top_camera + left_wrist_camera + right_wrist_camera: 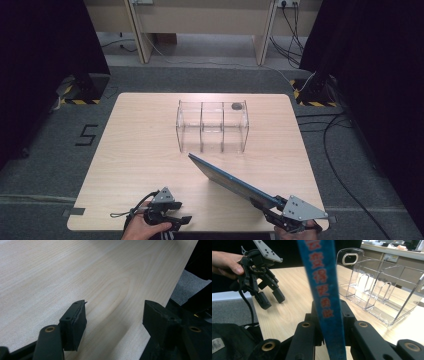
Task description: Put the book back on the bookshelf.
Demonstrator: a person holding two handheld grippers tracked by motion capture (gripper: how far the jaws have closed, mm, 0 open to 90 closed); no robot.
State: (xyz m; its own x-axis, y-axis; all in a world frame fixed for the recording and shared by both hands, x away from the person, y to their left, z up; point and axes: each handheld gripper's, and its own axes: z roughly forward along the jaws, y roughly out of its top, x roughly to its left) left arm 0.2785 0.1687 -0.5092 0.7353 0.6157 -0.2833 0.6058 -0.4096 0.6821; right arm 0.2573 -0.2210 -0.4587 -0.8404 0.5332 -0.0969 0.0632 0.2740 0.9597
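High view: the right gripper (270,206) at the table's near right corner pinches one end of a flat blue book (227,179), whose long axis slants up and left toward the clear three-slot organizer (212,126) at mid-table, which lies ahead of its free end. Left gripper view: the left gripper (113,315) hangs spread over bare wooden table (75,270), holding nothing. Right gripper view: the jaws clamp the book's spine (322,295); the organizer (382,287) stands to its right, so the right hand looks likeliest to slot it.

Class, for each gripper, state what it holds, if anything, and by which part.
The right gripper clamps the blue book at its near end, by the spine edge. The left gripper is open and holds nothing.
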